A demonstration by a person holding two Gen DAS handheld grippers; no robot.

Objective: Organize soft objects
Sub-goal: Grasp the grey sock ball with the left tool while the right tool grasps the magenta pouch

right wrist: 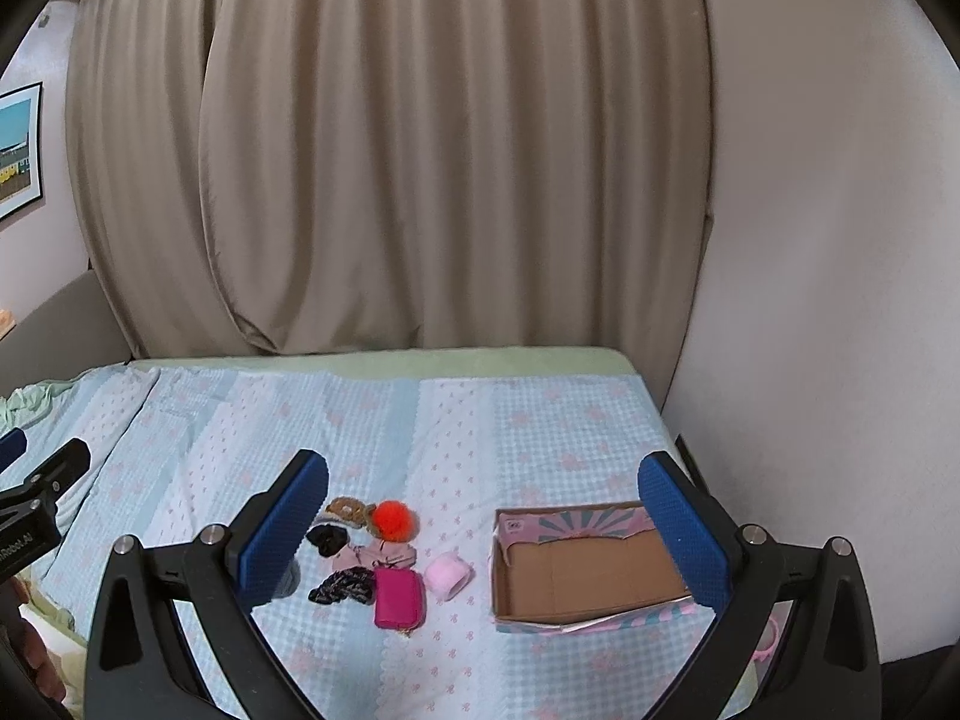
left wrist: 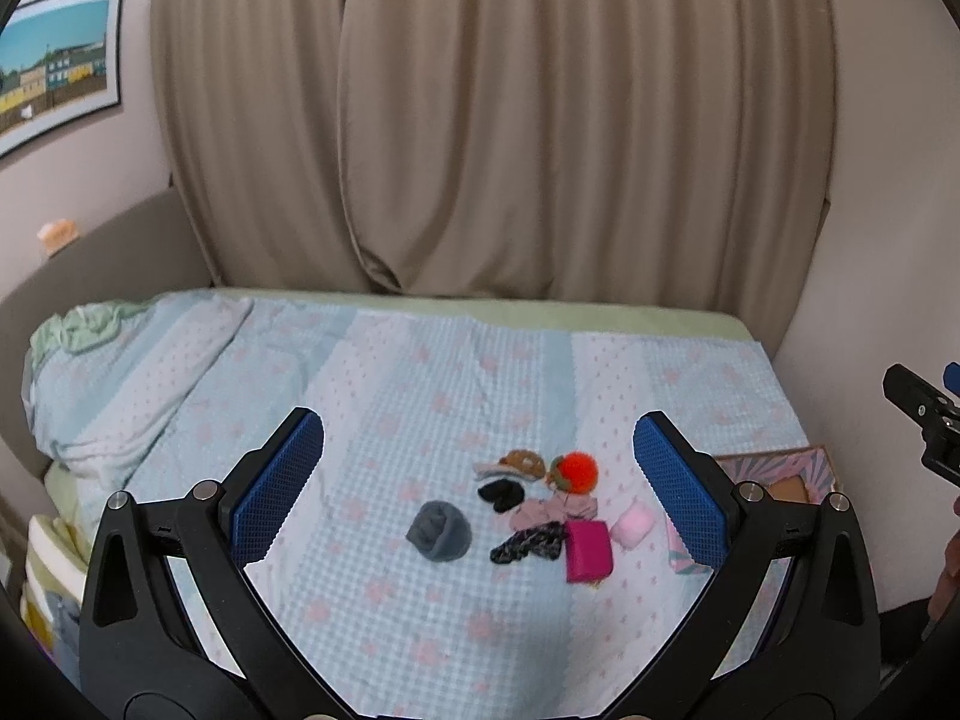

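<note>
A cluster of small soft items lies on the bed: a grey rolled piece [left wrist: 440, 531], a black scrunchie [left wrist: 501, 493], an orange pompom [left wrist: 576, 469], a magenta pouch [left wrist: 588, 551], a pale pink roll [left wrist: 631, 530] and a dark patterned scrunchie [left wrist: 528, 543]. In the right wrist view the pompom [right wrist: 393, 519], pouch [right wrist: 399, 599] and pink roll [right wrist: 447, 576] lie left of an open cardboard box [right wrist: 585, 570]. My left gripper [left wrist: 478, 480] hovers open above the cluster, holding nothing. My right gripper [right wrist: 483, 531] is open too, above the gap between items and box.
The bed [left wrist: 420, 372] has a light blue patterned cover, with a pillow [left wrist: 120, 372] at its left end. Beige curtains [left wrist: 480, 120] hang behind it and a wall [right wrist: 840, 240] bounds the right side. A person's hand [right wrist: 36, 654] shows at the lower left.
</note>
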